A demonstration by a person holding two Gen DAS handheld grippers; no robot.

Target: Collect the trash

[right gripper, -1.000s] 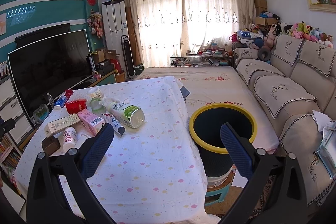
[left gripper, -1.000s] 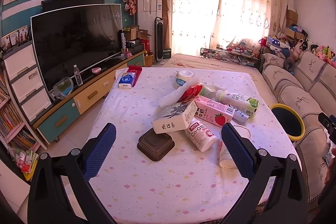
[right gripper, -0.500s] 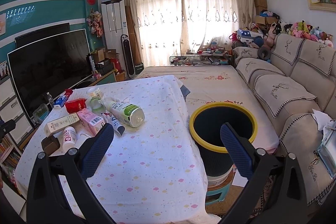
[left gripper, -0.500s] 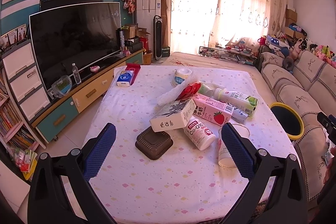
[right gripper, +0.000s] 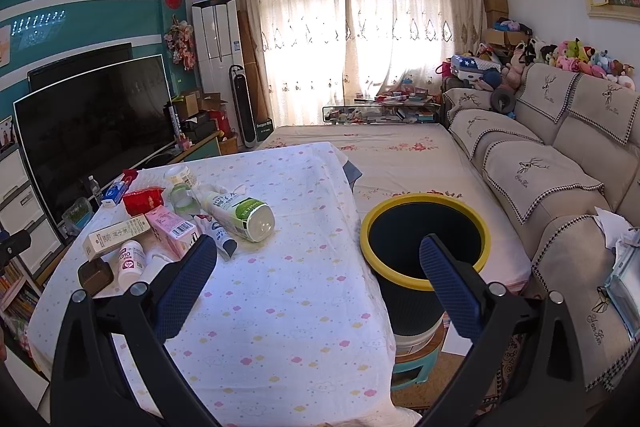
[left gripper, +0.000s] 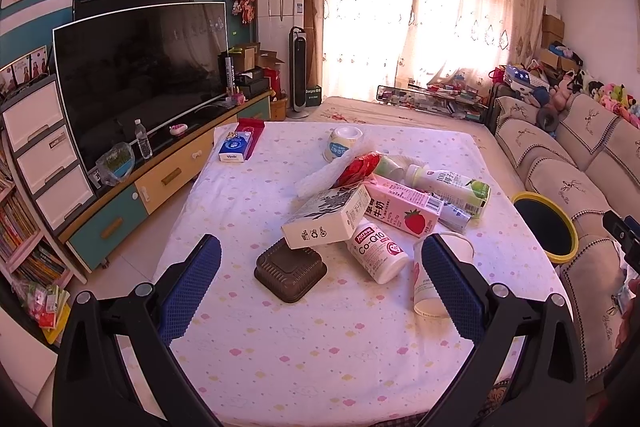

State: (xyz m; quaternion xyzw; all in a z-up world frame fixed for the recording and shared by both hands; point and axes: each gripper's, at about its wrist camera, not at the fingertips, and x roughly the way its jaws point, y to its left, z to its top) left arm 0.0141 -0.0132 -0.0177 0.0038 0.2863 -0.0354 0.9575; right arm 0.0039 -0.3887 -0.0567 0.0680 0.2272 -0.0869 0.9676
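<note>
Both the left gripper (left gripper: 320,275) and right gripper (right gripper: 318,271) hung spread and empty, the trash (left gripper: 384,199) heaped mid-desk (left gripper: 320,359), the bin (right gripper: 424,243) waiting just beside its edge for easy drops.

Wide-open left hand-held gripper (left gripper: 321,281) above brown tray (left gripper: 289,270) on table (left gripper: 304,359).

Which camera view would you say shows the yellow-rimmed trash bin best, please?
The right wrist view: the trash bin sits near centre, its whole yellow rim, dark interior and side wall visible beside the table. The left wrist view shows it only small at the right edge.
</note>
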